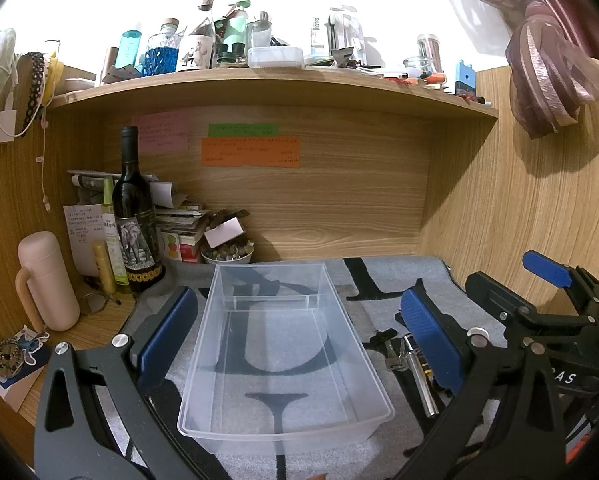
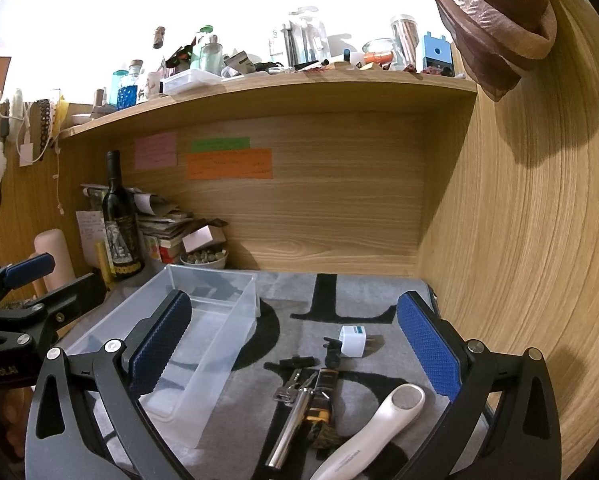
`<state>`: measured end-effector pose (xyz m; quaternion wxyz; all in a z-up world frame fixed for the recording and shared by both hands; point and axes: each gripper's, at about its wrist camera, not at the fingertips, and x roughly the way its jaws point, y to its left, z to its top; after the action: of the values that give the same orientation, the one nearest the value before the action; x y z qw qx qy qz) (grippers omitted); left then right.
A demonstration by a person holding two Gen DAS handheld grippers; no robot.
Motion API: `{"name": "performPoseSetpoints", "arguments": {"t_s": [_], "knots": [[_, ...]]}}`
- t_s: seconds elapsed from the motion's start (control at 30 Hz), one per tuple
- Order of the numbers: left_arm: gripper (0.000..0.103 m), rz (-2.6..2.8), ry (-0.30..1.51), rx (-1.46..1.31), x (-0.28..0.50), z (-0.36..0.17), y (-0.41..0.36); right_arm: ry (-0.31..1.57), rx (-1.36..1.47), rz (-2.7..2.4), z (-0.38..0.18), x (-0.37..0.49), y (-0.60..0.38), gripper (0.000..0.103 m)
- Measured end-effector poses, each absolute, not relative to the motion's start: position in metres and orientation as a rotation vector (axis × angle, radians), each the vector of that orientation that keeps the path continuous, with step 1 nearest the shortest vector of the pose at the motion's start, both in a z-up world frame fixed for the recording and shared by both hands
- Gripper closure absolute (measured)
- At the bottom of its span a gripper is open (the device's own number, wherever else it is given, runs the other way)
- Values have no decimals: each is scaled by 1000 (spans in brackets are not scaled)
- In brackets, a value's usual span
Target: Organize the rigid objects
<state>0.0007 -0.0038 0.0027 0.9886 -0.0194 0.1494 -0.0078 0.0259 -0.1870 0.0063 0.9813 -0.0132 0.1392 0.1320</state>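
Left gripper (image 1: 299, 344) straddling clear bin (image 1: 283, 360), fingers (image 1: 167, 332) spread wide

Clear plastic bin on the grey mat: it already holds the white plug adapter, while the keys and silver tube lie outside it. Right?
Not quite. The clear plastic bin is empty; the white plug adapter lies on the mat beside the keys and silver tube, as the right wrist view shows.

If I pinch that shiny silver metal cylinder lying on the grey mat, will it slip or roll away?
The shiny silver metal cylinder looks smooth and polished, so likely slippery. It lies on its side, so a nudge may roll it, though the keys touching it and the grey mat might slow that.
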Motion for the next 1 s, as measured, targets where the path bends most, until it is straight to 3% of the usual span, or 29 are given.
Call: {"name": "performPoseSetpoints", "arguments": {"t_s": [0.9,1.0], "knots": [[0,-20,320,-71,6,0,-3,304,-9,284,5,33,-189,0],[10,-4,334,-71,11,-2,6,312,-11,278,3,37,-190,1]]}}
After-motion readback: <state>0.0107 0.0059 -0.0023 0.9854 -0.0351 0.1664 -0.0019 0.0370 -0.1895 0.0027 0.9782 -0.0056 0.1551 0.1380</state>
